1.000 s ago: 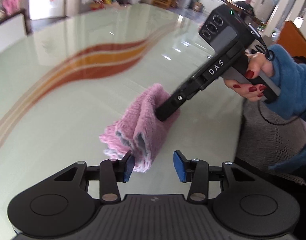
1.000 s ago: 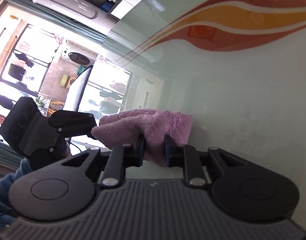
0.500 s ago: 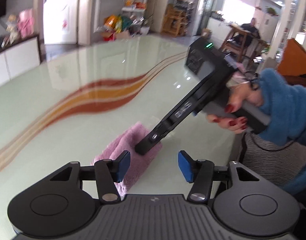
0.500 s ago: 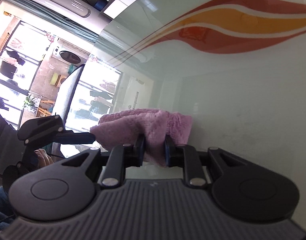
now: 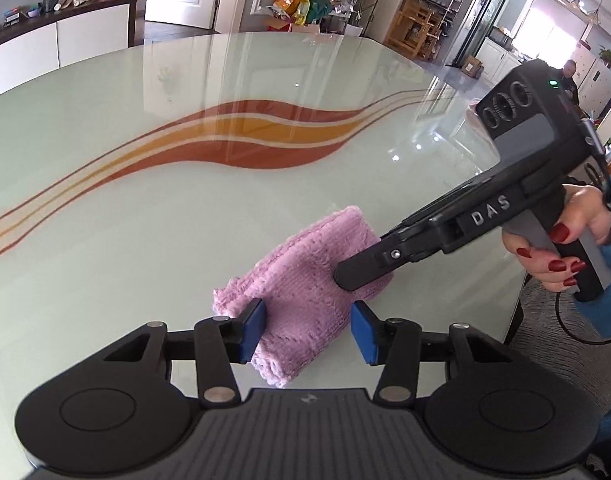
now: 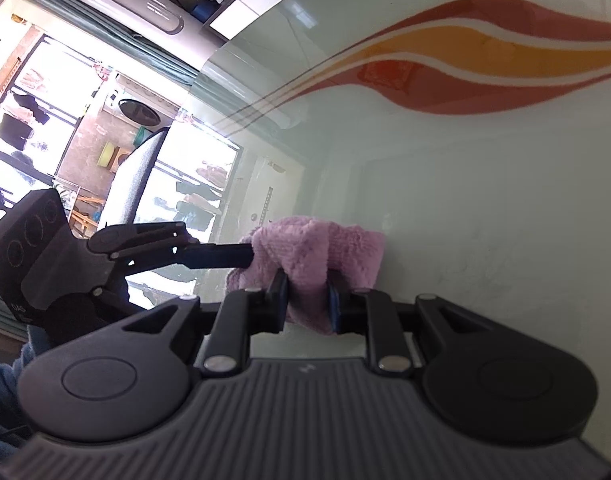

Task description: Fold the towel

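A small pink fluffy towel, folded into a thick bundle, lies on the glass table near its front right edge. My left gripper is open, its blue pads on either side of the towel's near end. My right gripper is shut on the towel; in the left wrist view it comes in from the right and pinches the bundle's right side. In the right wrist view the left gripper reaches the towel's left edge.
The pale green glass table has a red and orange wave stripe across its middle. Its right edge is close to the towel. A grey chair stands beyond the table's edge in the right wrist view.
My left gripper has moved back in toward the towel and now straddles its near end, still open. My right gripper has kept its hold and the towel has settled flatter on the table.
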{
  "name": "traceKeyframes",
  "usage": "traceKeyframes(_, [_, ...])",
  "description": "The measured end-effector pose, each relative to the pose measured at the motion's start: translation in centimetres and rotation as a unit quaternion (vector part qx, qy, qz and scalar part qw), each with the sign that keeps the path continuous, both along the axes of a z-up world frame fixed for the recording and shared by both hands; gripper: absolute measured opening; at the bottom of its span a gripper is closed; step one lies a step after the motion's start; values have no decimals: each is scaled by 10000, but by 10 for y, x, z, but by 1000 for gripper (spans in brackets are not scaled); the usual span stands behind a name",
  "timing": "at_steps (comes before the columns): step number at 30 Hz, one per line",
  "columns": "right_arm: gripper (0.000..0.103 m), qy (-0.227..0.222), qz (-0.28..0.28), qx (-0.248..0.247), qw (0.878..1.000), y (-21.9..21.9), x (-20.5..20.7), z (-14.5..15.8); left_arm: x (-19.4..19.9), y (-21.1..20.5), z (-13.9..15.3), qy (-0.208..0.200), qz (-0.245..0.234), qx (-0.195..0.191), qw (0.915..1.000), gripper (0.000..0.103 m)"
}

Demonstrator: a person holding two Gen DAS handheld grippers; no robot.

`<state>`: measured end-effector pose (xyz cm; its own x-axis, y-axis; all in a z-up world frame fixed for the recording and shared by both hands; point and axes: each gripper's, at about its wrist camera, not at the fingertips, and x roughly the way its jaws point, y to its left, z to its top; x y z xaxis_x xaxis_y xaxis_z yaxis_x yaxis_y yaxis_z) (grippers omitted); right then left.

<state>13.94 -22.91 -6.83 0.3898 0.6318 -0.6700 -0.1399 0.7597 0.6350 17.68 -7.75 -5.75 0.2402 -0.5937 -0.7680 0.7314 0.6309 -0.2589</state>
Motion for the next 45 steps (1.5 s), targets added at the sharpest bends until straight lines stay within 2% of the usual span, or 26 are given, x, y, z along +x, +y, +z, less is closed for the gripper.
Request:
traceKeyframes(4, [37,-575,6,-740,9956,6,-10,23,1,-3,0,5,-46,108,9999,51])
traceKeyframes(7, [34,-1075,-130,-1129,9877,3,-18,41,0,-5,-1,-18,-62,183,9998,51])
traceKeyframes(11, [26,-1320,170,-953,9865,18,-21,52,1,-7,-1,-78,-105,273,9995,51])
traceKeyframes(14, [22,-1292,348,-1211,9836,37,-16,44,3,-5,-2,-71,-101,288,9995,51])
traceKeyframes(19, [14,-874,81,-1358,9868,39,-5,20,7,-1,-4,13,-18,209,9998,51])
traceKeyframes(23, [12,-677,-168,-1119,9913,30,-6,9,12,7,-5,186,171,-8,9997,51])
traceKeyframes(26, [12,-661,-240,-1019,9923,27,-8,8,18,15,-8,410,491,-242,9977,49])
traceKeyframes(28, [12,-636,-299,-959,9929,26,-9,7,19,19,-9,515,709,-307,9957,41])
traceKeyframes(30, [12,-644,-331,-974,9926,26,-10,8,21,22,-10,615,1031,-322,9922,40])
traceKeyframes(39, [12,-876,-236,-1516,9843,45,-13,13,13,1,-2,567,1897,196,9800,39])
traceKeyframes(45, [12,-916,-201,-1637,9820,49,-12,12,6,-11,-1,268,2214,472,9737,38])
